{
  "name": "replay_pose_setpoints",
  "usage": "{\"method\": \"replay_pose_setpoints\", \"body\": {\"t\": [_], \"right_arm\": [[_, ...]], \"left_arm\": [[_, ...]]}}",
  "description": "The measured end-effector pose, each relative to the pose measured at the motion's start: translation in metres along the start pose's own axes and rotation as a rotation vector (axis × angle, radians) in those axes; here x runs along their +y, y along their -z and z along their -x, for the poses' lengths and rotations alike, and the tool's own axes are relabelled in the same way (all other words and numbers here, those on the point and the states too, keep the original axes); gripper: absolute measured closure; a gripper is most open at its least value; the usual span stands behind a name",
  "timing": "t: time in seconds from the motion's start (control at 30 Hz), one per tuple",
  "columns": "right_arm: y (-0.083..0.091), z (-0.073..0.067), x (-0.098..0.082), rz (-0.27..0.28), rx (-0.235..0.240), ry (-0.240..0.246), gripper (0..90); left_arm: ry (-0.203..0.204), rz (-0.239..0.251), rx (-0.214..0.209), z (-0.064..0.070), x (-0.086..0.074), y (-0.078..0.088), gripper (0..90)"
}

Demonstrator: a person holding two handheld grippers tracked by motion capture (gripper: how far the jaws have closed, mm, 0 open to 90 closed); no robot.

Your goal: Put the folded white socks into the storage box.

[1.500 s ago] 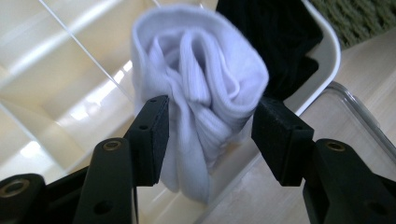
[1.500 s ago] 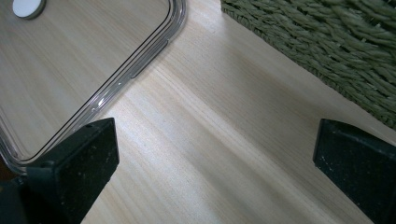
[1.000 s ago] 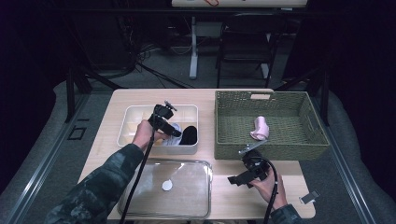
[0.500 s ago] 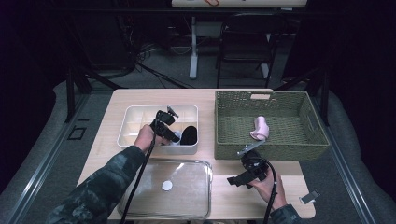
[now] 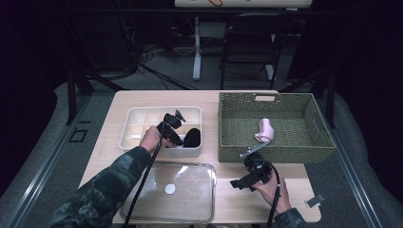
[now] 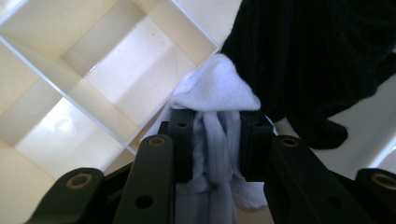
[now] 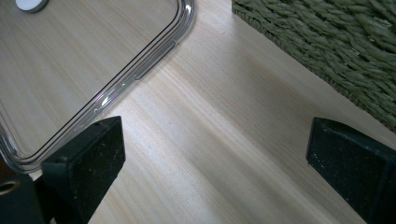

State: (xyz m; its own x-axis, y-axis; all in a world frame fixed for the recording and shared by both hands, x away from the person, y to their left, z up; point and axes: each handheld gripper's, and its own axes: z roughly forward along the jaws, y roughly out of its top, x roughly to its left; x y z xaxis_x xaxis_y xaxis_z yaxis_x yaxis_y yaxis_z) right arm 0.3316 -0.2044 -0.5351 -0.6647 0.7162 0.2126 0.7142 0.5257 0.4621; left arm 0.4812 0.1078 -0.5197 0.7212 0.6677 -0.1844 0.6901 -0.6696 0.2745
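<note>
From the high view, my left gripper point(image 5: 177, 129) is down in the white divided tray point(image 5: 138, 118), which sits toward the far left part of the table point(image 5: 209, 97). It works at the tray's near right corner, just beside a black cloth point(image 5: 192, 137). A second ago the gripper sat a touch farther left along the tray; now it has settled over that corner. My right gripper point(image 5: 247, 164) rests near the table's front edge, between the clear lid point(image 5: 190, 209) and the green woven basket point(image 5: 237, 114), where it also sat a second ago. A pink item point(image 5: 264, 130) lies inside the basket.

In the left gripper view, my jaws have just been closing, and a white sock point(image 6: 212, 116) is now pinched between the pads point(image 6: 181, 140). The sock bunches up above them, over a tray divider, with the black cloth touching it on the right. I judge the grab is made, so the next move is probably lifting the sock out without dragging the black cloth along.

In the right gripper view, my jaws stand spread wide over bare wood, holding nothing. The lid's rounded corner lies to one side and the basket's wall to the other.
</note>
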Motion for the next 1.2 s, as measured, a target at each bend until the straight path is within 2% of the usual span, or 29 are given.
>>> {"method": "replay_pose_setpoints", "body": {"t": [0.07,0.13,0.17,0.2,0.23,0.3,0.4,0.63,0.73,0.97,1.2], "right_arm": [[0.0,0.001,0.0,0.001,0.006,-0.005,4.0],[0.001,0.001,0.0,-0.004,-0.001,0.003,4.0],[0.001,0.002,-0.001,-0.009,-0.002,0.011,4.2],[0.001,0.002,-0.001,-0.005,-0.002,0.006,4.3],[0.001,0.002,-0.001,-0.005,-0.002,0.006,4.3],[0.002,0.002,-0.001,0.002,0.002,0.003,4.7],[0.003,0.002,-0.001,0.008,0.009,0.003,4.6],[0.001,0.002,-0.001,0.02,0.04,-0.01,1.5],[0.0,0.002,-0.001,0.022,0.063,-0.018,0.0],[-0.001,0.002,-0.001,0.019,0.074,0.004,0.0],[0.0,0.002,-0.001,0.037,0.086,0.008,0.0]], "left_arm": [[-0.044,0.019,0.019,0.003,-0.003,0.004,68.4],[-0.046,0.061,-0.006,0.002,-0.007,0.013,62.7],[-0.045,0.073,-0.011,0.002,-0.009,0.016,48.6],[-0.029,0.127,0.01,0.002,-0.012,0.026,44.2],[-0.029,0.127,0.01,0.002,-0.012,0.026,39.3],[-0.014,0.18,0.031,0.001,-0.017,0.035,33.1],[-0.003,0.221,0.043,0.002,-0.023,0.044,28.7],[-0.009,0.276,0.027,0.01,-0.038,0.056,18.1],[-0.017,0.278,0.039,0.015,-0.047,0.057,15.4],[-0.011,0.305,0.054,0.021,-0.07,0.056,9.1],[-0.015,0.314,0.063,0.028,-0.086,0.056,2.0]]}}
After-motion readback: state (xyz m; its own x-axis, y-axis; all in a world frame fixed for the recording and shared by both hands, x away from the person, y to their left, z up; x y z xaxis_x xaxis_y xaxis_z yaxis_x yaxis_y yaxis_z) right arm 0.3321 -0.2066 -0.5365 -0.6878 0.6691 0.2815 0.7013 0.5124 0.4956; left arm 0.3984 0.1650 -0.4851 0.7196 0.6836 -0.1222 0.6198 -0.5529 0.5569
